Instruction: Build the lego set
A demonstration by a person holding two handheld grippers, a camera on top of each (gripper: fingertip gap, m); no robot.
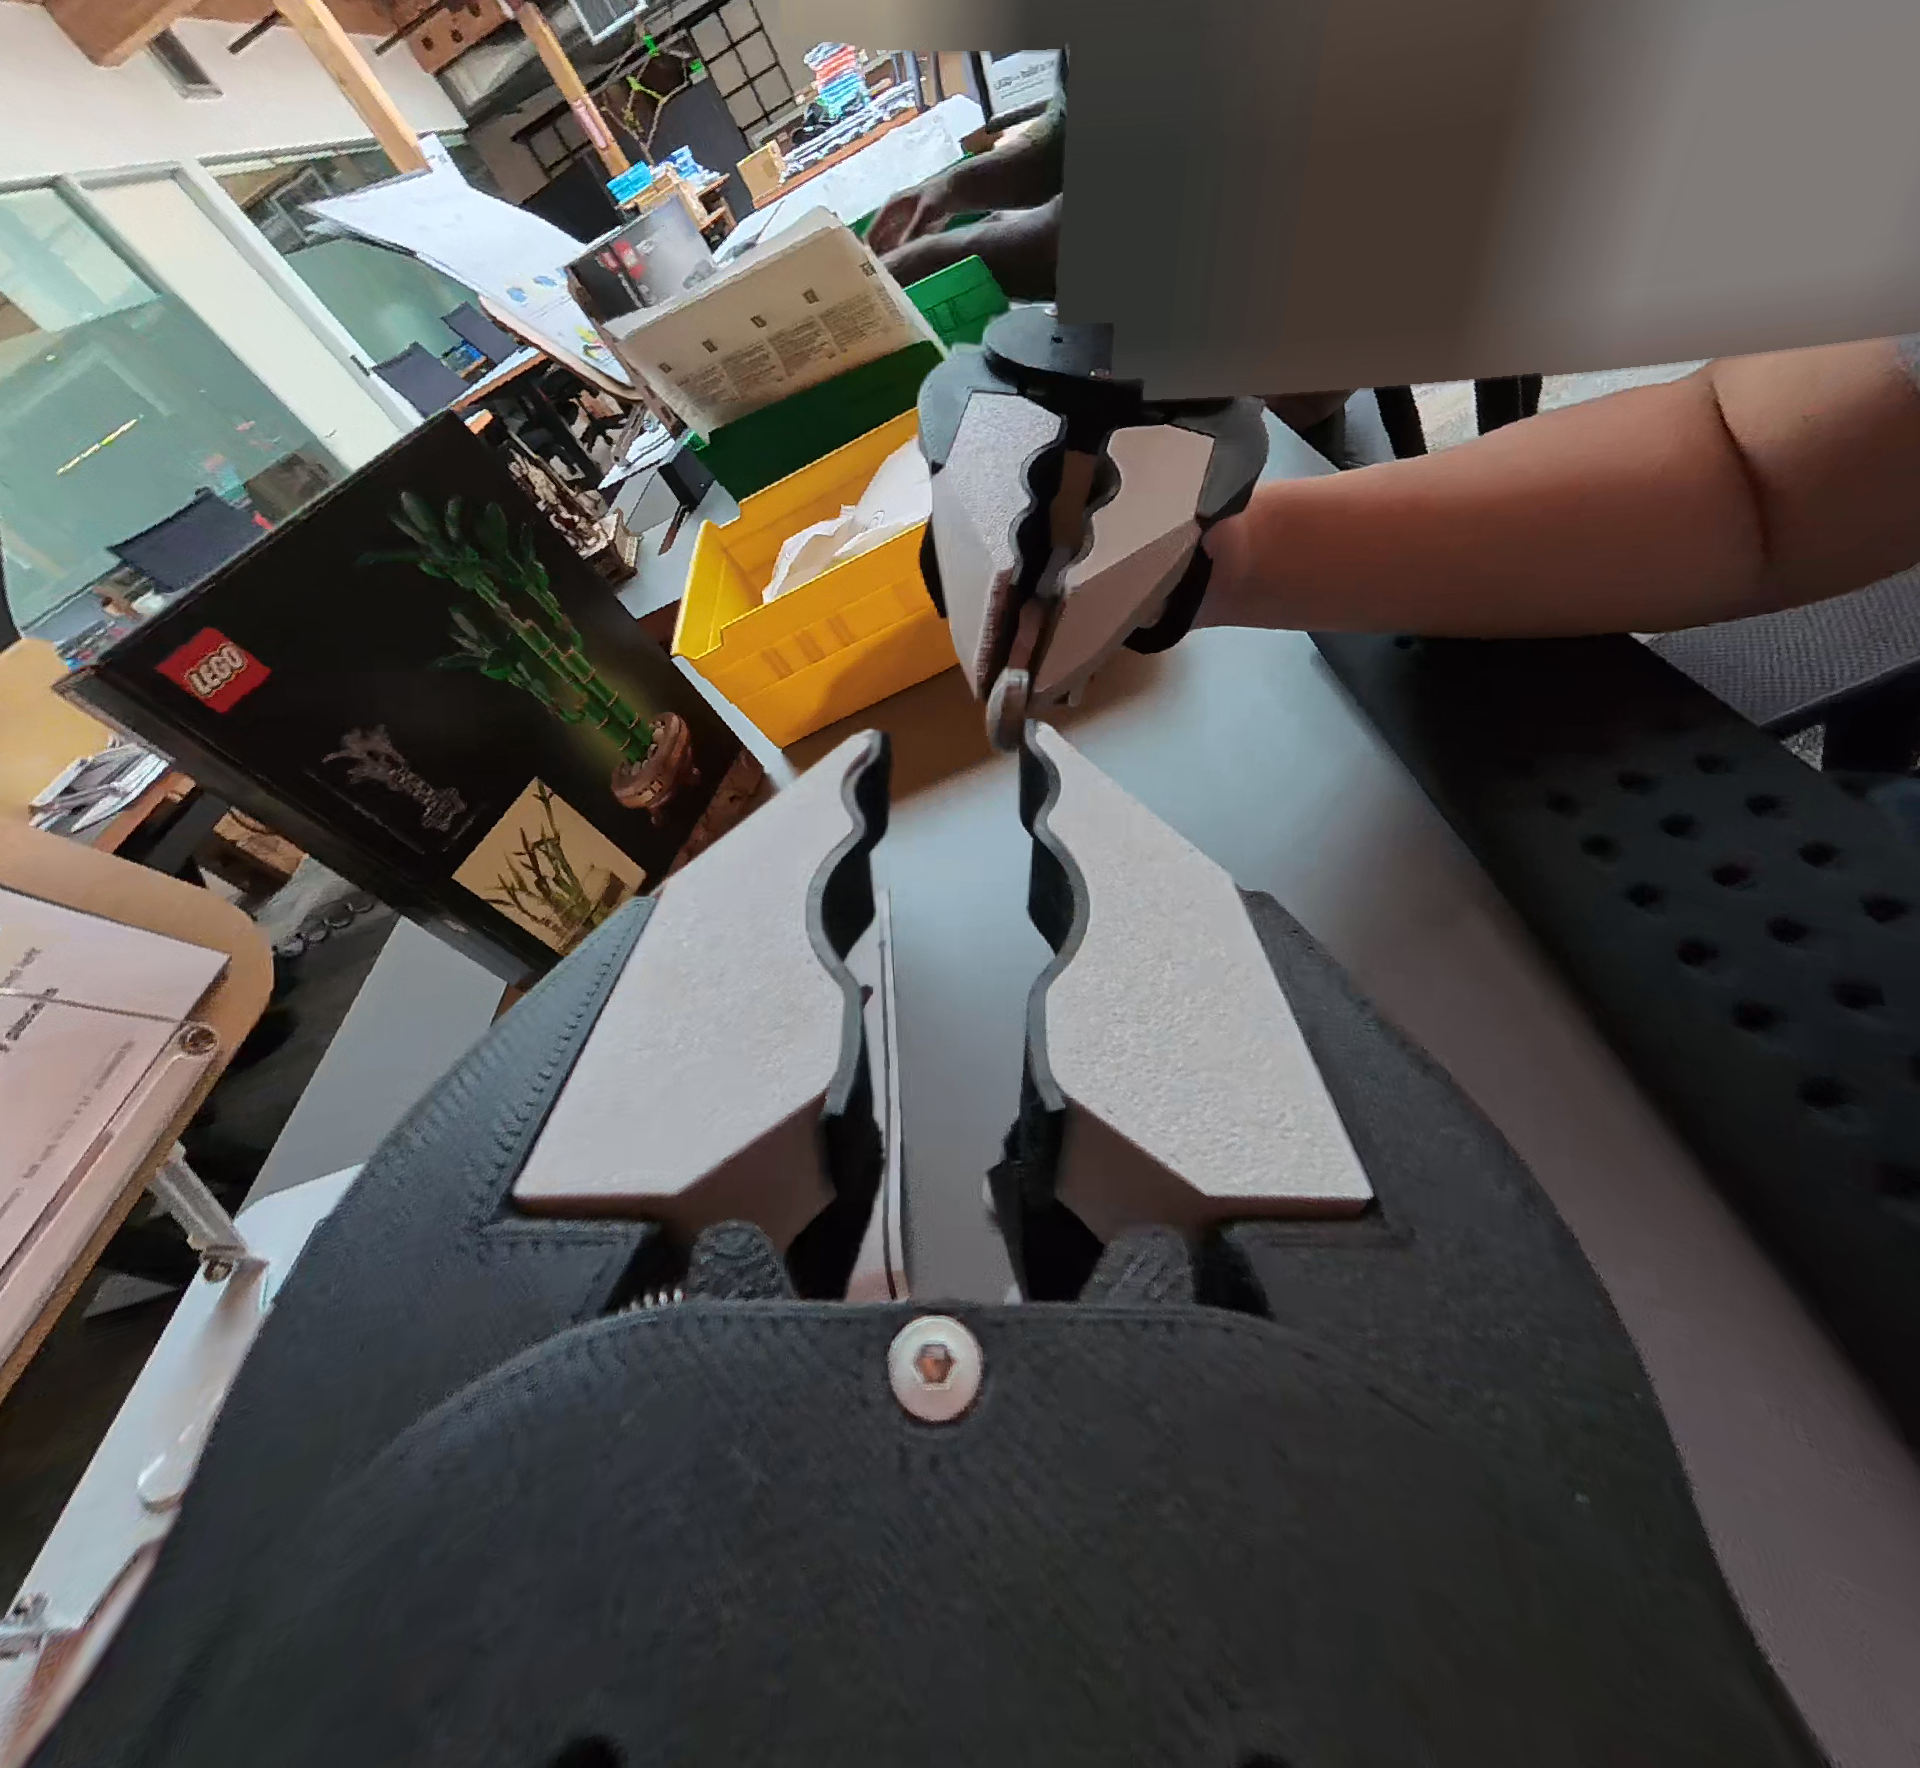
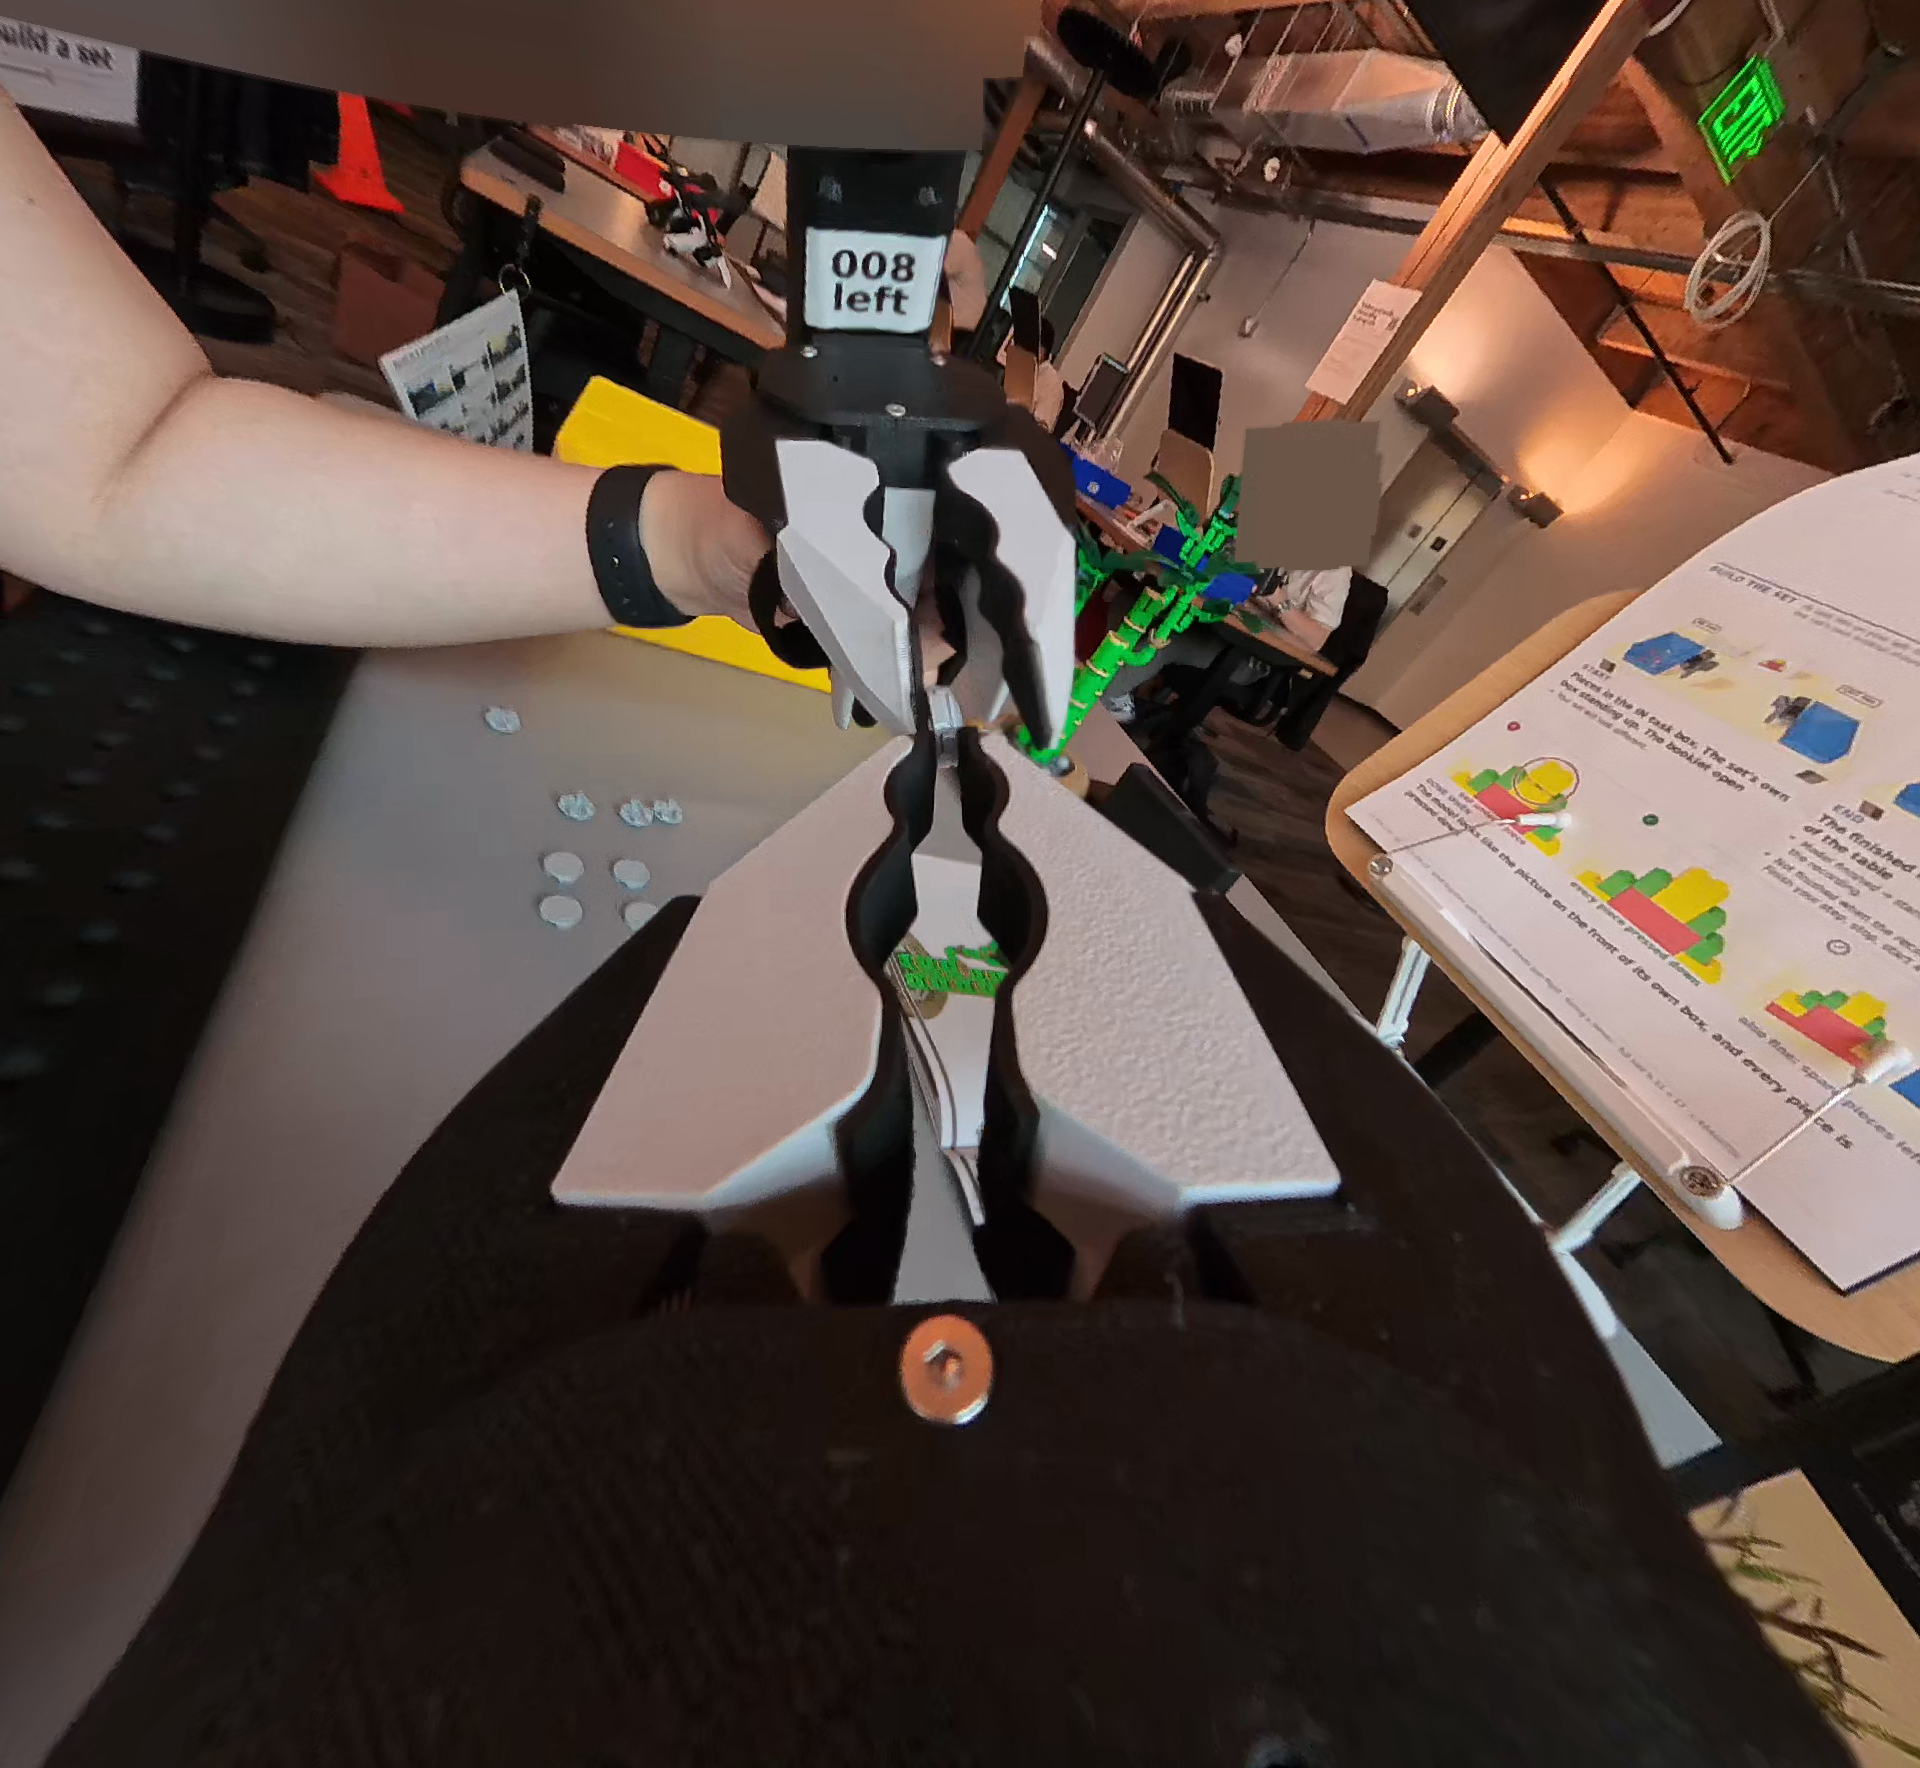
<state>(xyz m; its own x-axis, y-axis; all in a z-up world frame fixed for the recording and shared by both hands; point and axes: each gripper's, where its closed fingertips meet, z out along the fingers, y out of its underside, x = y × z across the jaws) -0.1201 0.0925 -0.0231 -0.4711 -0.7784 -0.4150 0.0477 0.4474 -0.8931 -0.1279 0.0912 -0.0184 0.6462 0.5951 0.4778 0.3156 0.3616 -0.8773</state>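
My right gripper (image 2: 935, 754) is shut on a small grey round lego piece (image 2: 943, 716) and holds it above the white table (image 2: 312, 939). My left gripper (image 1: 956, 747) faces it tip to tip and is open and empty. In the left wrist view the right gripper (image 1: 1013, 679) comes in from above, and the grey piece (image 1: 1008, 698) sits right beside my left gripper's right fingertip (image 1: 1036, 752). In the right wrist view the left gripper (image 2: 971, 726) has its jaws apart on either side of the piece. Several more grey round pieces (image 2: 597, 851) lie on the table.
A green bamboo lego model (image 2: 1132, 638) stands behind the grippers. A yellow bin (image 1: 821, 617), a green bin (image 1: 821, 419) and the black set box (image 1: 416, 679) stand at the table's far side. An instruction sheet on a stand (image 2: 1662, 887) is right. A black perforated mat (image 1: 1683, 887) borders the table. Both grippers' tips are close together, under 4 cm apart.
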